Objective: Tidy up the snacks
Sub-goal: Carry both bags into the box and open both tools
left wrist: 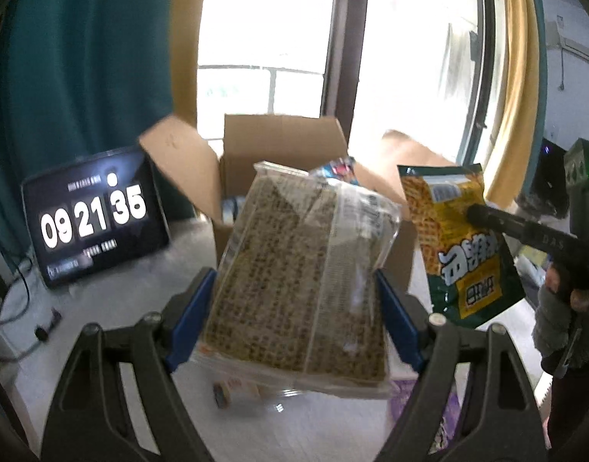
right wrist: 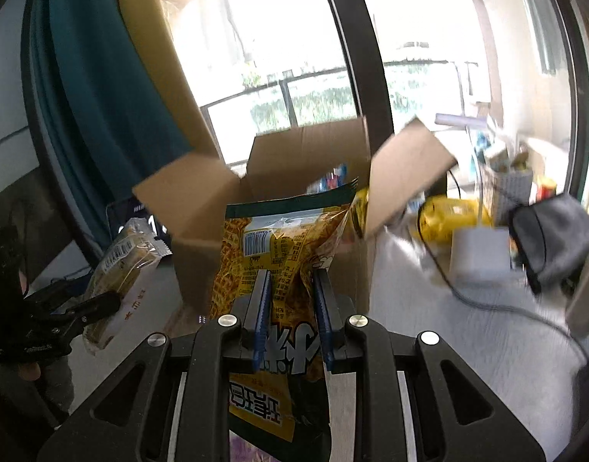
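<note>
Snacks (left wrist: 294, 269) between both grippers' fingers (left wrist: 190, 319)

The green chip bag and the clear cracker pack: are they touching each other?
Apart. The left wrist view shows the chip bag in the right tongs beside the cracker pack, with box cardboard visible between them.

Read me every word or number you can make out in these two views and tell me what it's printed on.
"09 21 35": clock screen, large white digits; its small lines are too blurred.
"D A S": right gripper arm, faint.
Green-yellow snack bag: large Chinese characters, barcode, fine print, all unreadable.
Clear-wrapped cracker pack: label print blurred.
Cardboard box: no print visible.
</note>
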`<state>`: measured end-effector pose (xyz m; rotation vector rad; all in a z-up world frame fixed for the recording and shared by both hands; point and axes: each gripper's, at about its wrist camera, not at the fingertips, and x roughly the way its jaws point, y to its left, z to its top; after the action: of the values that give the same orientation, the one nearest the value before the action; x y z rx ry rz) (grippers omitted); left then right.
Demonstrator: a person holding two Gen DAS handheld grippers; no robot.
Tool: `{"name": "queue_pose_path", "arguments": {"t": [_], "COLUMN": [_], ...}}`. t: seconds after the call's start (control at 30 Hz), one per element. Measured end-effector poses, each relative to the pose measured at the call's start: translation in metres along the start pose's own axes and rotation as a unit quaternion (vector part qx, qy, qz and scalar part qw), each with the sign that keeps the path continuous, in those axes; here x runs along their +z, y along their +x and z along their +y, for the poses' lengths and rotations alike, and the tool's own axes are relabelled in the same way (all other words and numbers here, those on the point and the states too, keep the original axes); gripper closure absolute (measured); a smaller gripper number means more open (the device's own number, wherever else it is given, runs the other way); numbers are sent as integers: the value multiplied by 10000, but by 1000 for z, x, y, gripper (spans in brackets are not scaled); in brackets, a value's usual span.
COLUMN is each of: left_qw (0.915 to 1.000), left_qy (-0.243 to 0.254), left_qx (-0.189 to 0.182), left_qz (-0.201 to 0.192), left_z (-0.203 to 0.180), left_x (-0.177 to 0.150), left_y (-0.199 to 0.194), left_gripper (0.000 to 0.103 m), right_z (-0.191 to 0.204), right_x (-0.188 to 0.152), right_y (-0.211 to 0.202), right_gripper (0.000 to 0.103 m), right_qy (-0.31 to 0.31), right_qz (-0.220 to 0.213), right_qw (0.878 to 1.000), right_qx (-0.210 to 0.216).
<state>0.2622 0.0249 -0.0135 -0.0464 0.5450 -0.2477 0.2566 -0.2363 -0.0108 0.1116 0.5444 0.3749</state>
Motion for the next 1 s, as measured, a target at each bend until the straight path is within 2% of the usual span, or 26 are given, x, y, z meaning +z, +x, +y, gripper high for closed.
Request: {"name": "queue_pose_path", "arguments": {"t": [0.27, 0.6, 0.83, 1.0], "left_qw": [9986, 9959, 9972, 9983], "left_qy": [100, 249, 83, 79], "left_qx": [246, 433, 344, 366], "left_qz": [-451, -757, -663, -450], "left_z": [13, 16, 24, 28], "left_x": [43, 80, 98, 108], "left_y": [18, 50, 85, 119], "left_gripper": [21, 21, 21, 21], "right_z": [1, -2, -14, -16], "right_x": [51, 102, 123, 135], "right_y": [18, 45, 73, 99], "right_gripper": [79, 79, 79, 79], "right_qy": [-102, -285, -221, -152], "right_qz": [-448, -839, -874, -810], "right_qw": [9989, 9959, 9956, 9961], "right_qx": [-44, -181, -262, -302]}}
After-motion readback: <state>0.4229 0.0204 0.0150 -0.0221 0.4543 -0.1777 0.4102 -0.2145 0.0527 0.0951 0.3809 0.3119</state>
